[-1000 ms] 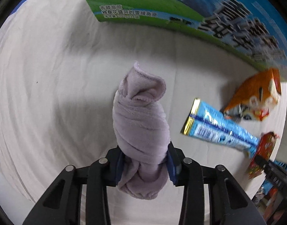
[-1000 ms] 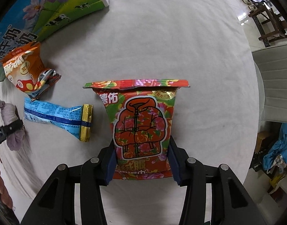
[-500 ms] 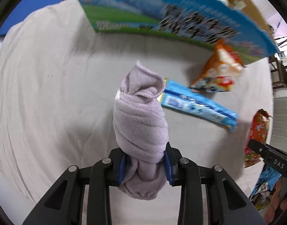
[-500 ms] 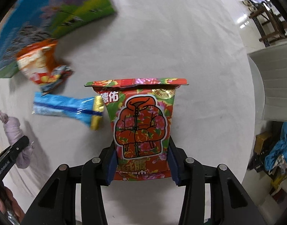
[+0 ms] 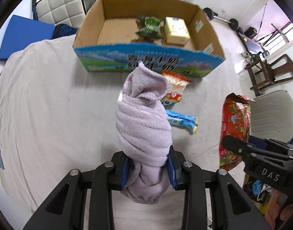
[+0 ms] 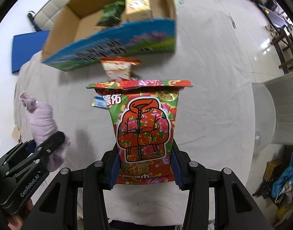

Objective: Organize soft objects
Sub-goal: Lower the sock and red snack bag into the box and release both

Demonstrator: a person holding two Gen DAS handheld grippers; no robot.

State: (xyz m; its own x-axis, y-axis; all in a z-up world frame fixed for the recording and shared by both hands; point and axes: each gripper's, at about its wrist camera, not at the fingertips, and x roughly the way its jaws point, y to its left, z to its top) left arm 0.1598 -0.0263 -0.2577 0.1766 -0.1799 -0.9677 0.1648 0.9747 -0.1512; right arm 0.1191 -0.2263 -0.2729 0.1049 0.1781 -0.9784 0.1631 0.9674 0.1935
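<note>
The rolled lilac towel (image 5: 144,132) is clamped near its lower end between the blue pads of the left gripper (image 5: 148,169), standing upright out of the jaws and held in the air on the near side of the cardboard box (image 5: 146,55); the right gripper (image 6: 144,168) is likewise clenched, on the bottom of a red floral snack bag (image 6: 144,126) that rises straight up from its fingers, also short of the box. Between the two held things and the box's printed front wall, an orange snack packet (image 5: 175,88) lies on the white cloth (image 5: 50,115) just in front of that wall; a blue-and-gold sachet (image 5: 181,119) lies a little nearer than the packet, well apart from the box. Inside the box, toward its far right corner, sit a green packet (image 5: 149,27) and a pale yellow carton (image 5: 176,30); the rest of its floor looks bare. By my reading the sorting is partly done: two items are in, two are in hand and seemingly bound for the box, and two wait on the cloth; the towel, being soft, should drop in without fuss once it is over the rim.
</note>
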